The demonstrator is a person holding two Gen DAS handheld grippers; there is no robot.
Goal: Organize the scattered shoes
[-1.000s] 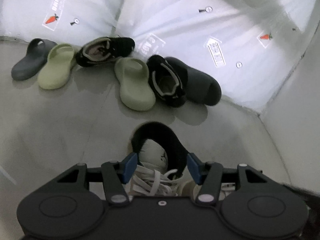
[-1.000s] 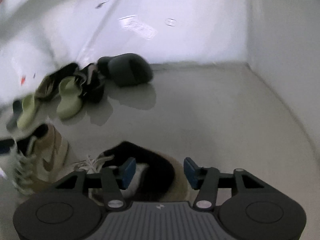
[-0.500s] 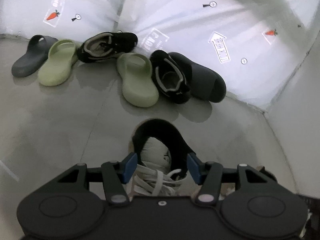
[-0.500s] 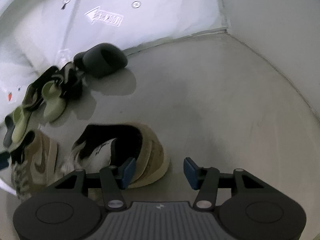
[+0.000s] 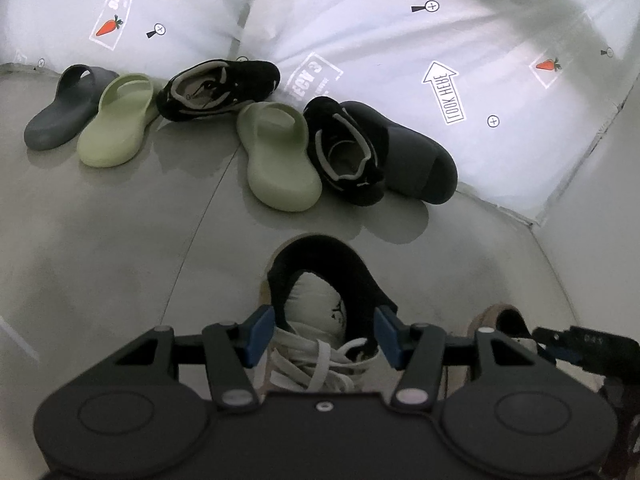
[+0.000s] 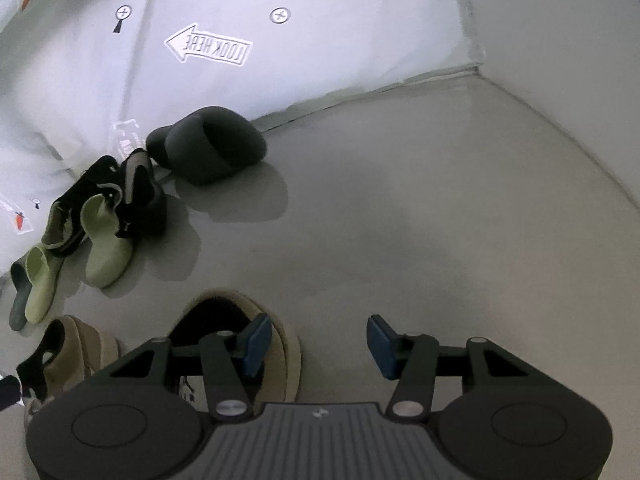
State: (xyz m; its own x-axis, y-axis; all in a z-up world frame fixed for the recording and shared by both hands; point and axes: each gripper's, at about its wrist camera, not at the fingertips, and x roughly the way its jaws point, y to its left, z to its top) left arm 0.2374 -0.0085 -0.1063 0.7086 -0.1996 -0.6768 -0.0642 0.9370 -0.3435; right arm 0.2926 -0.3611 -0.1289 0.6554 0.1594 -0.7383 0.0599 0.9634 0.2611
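A tan high-top sneaker (image 5: 320,320) with a black collar and white laces stands on the floor. My left gripper (image 5: 323,334) is open and straddles its collar. Its mate, a second tan sneaker (image 6: 236,320), stands just to the right, also visible in the left wrist view (image 5: 496,322). My right gripper (image 6: 318,345) is open; its left finger hangs over that sneaker's opening and its right finger over bare floor. By the wall lie two dark grey slides (image 5: 64,108) (image 5: 416,156), two pale green slides (image 5: 120,120) (image 5: 280,156) and two black sneakers (image 5: 216,88) (image 5: 344,152), unpaired.
A white printed sheet (image 5: 400,40) hangs behind the shoes and meets a plain wall (image 6: 560,20) in a corner on the right. Grey floor (image 6: 420,220) stretches right of the dark slide (image 6: 208,148). Part of the right gripper's body (image 5: 580,348) shows at the left wrist view's right edge.
The right gripper has shifted right, so the second tan sneaker went from between its fingers to under the left one. That sneaker and the right gripper now show in the left wrist view.
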